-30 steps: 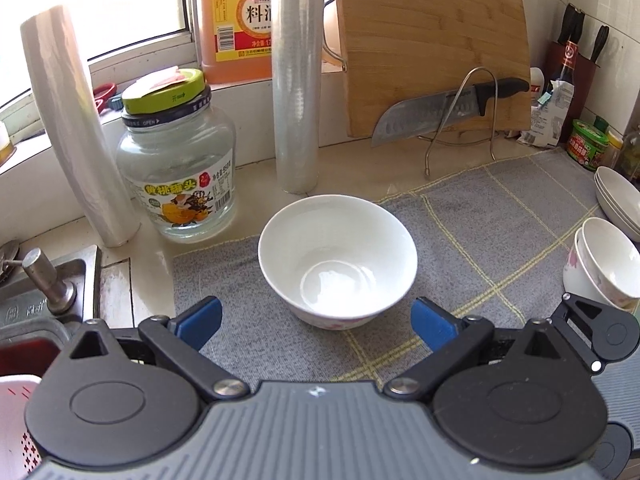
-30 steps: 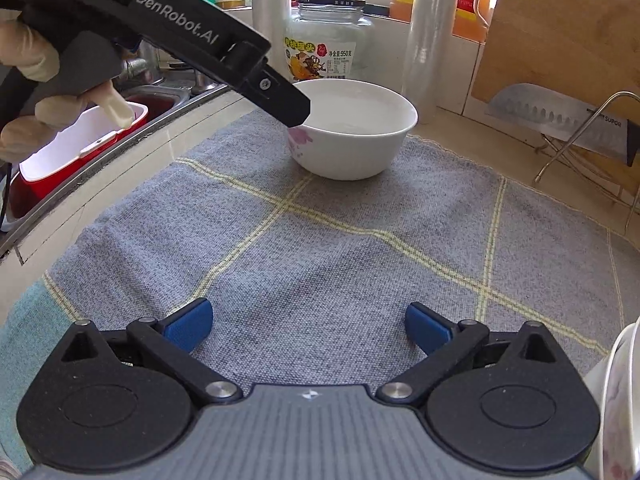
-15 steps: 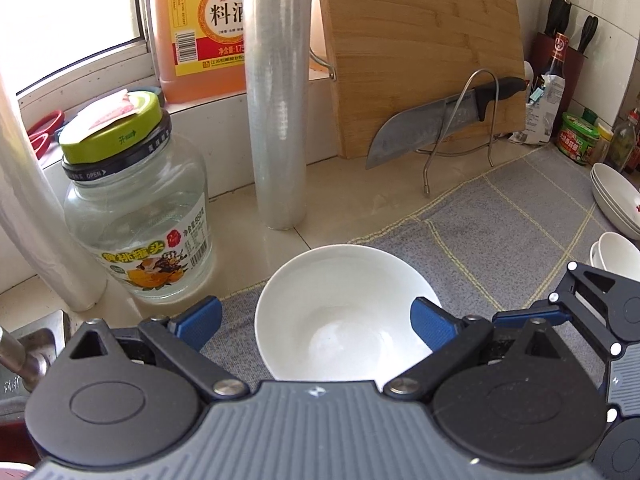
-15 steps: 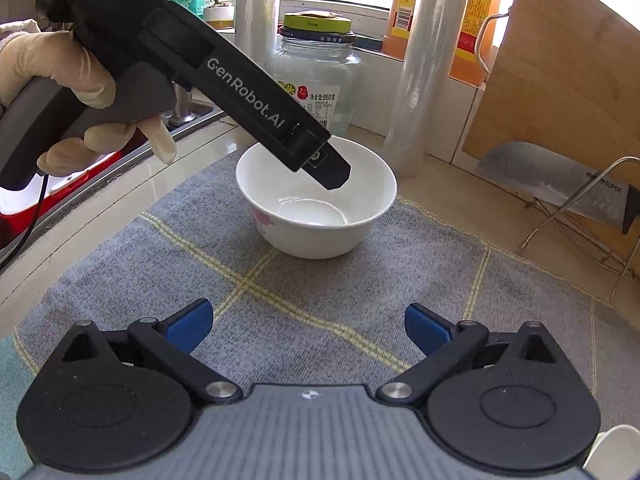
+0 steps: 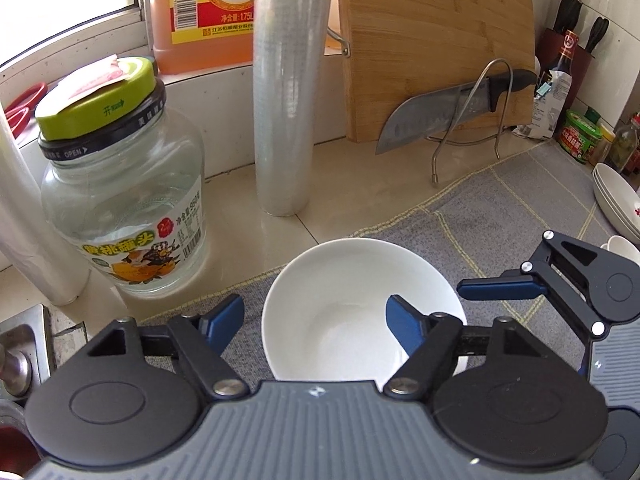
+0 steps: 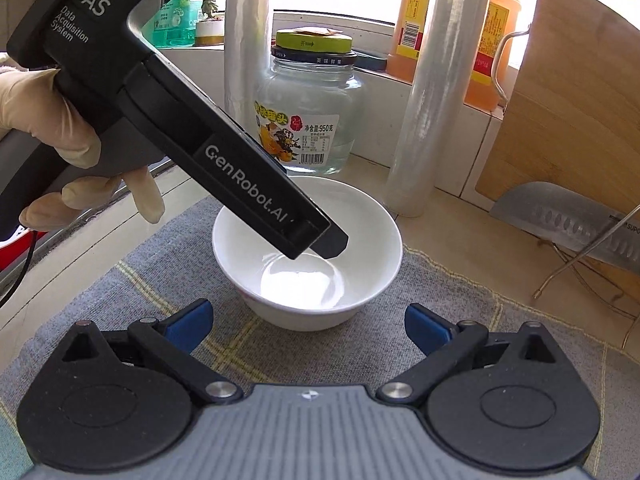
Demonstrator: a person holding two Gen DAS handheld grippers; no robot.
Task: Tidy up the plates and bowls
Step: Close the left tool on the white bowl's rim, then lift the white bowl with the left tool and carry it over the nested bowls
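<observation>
The tabletop (image 5: 360, 196) is pale stone, and most of what you see of it is covered by a grey cloth mat (image 6: 460, 320) with yellow grid lines. At the back a bamboo cutting board (image 5: 440, 40) leans against the wall with a big kitchen knife (image 5: 440, 114) propped in a wire rack in front of it. On the sill sits an orange bottle of cooking wine (image 5: 204, 8), and two tall rolls of cling film (image 5: 286, 100) stand below it. Next to those is a clear glass jar (image 5: 128, 200) with a green lid.

The main thing, a white bowl (image 5: 352, 304), sits upright and empty at the mat's corner, near the jar and the roll. Off to the right edge there's a stack of white plates (image 5: 614, 200) and another small bowl (image 5: 620, 246) peeking out behind the other tool.

The left gripper (image 5: 316, 318), held in a gloved hand (image 6: 68, 152), straddles the bowl's wall: one blue pad is outside the rim, the other inside the bowl, and the jaws are closing. The pads don't look pressed onto the rim yet.

The right gripper (image 6: 306, 326) hangs just short of the bowl, jaws spread wide with nothing between them.
</observation>
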